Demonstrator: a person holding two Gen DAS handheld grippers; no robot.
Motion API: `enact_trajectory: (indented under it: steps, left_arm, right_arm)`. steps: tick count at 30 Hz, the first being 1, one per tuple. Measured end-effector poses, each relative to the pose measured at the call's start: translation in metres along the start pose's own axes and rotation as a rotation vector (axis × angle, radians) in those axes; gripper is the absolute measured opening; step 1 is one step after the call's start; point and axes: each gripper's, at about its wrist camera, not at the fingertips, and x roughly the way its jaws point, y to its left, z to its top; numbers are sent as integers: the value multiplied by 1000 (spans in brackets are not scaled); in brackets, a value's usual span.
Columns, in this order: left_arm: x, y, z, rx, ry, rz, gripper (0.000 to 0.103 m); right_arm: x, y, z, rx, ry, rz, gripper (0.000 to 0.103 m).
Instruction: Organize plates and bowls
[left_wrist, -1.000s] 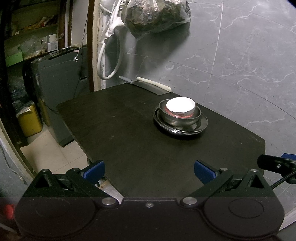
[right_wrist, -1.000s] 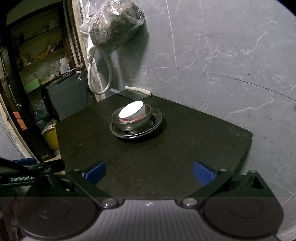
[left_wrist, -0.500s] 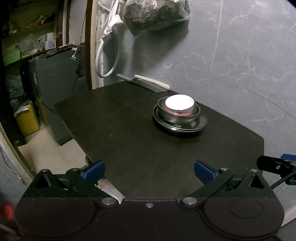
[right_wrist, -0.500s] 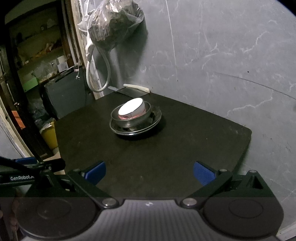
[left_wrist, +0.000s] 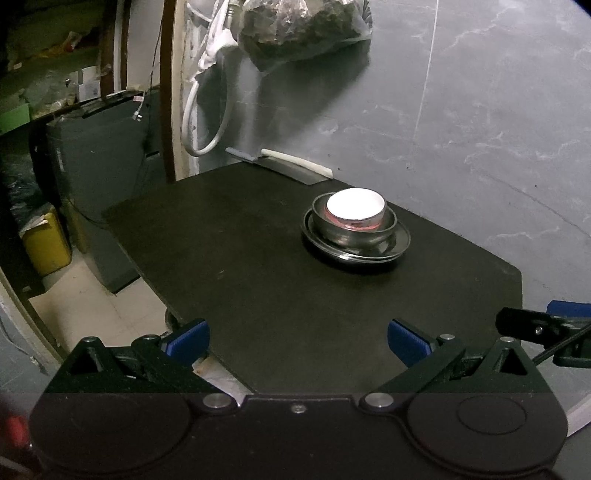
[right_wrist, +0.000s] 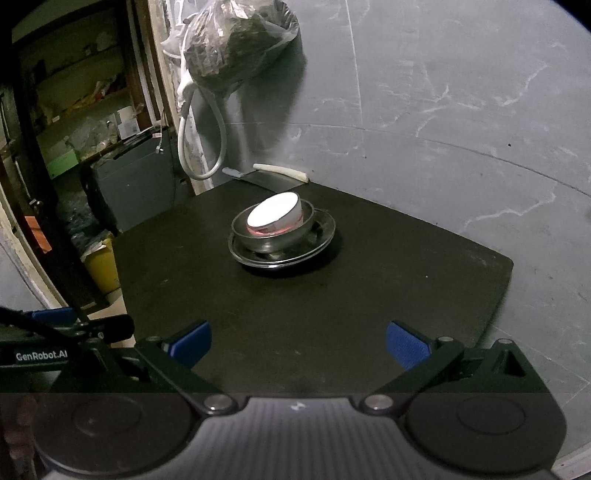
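Left wrist view: left gripper (left_wrist: 297, 341) was spread open and empty, held well back from the stack; white bowl (left_wrist: 355, 207) sat nested in steel bowl (left_wrist: 352, 230) on the plate (left_wrist: 400, 243), toward the table's (left_wrist: 258, 280) wall side, presumably stacked to save space. Right wrist view: right gripper (right_wrist: 298, 343) was likewise open, holding nothing; the white bowl sat tilted, so likely not fully seated.

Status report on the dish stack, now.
Left gripper open, right gripper open, both empty. White bowl nested in steel bowl on plate. Nothing blocking.
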Motion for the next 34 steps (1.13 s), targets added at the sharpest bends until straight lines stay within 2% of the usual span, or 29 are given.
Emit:
enact_trajectory:
  steps: [7,34]
  left_arm:
    - [4,6,5,17,2,-21,102]
    - [20,47,19,94,11,-152,102]
  right_arm:
    - [1,7,1,-16,-7,-29,103]
    - [2,43,-1,53,-16,-151,103]
